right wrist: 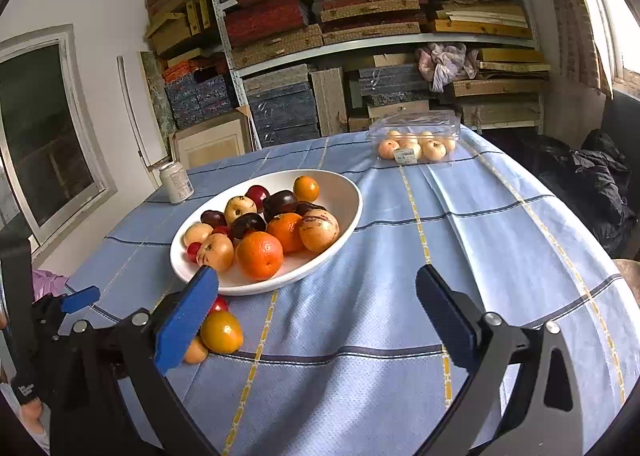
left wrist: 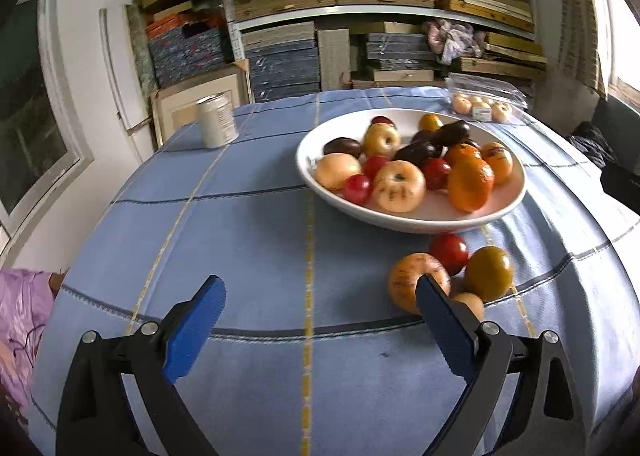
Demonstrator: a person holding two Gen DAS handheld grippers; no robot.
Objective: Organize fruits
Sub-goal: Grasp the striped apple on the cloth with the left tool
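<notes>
Both tools, left tool (left wrist: 320,316) and right tool (right wrist: 318,310), are gaping wide and empty, lining up on stray fruit (left wrist: 488,272) lying beside the bowl (left wrist: 308,160).

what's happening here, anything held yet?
Nothing held. A person has a pair of tongs in each hand, both open and empty over the blue tablecloth. The left tongs and right tongs point toward a white bowl already piled with fruit. A few loose fruits still lie on the cloth beside the bowl. A clear box of fruit sits at the far edge.
</notes>
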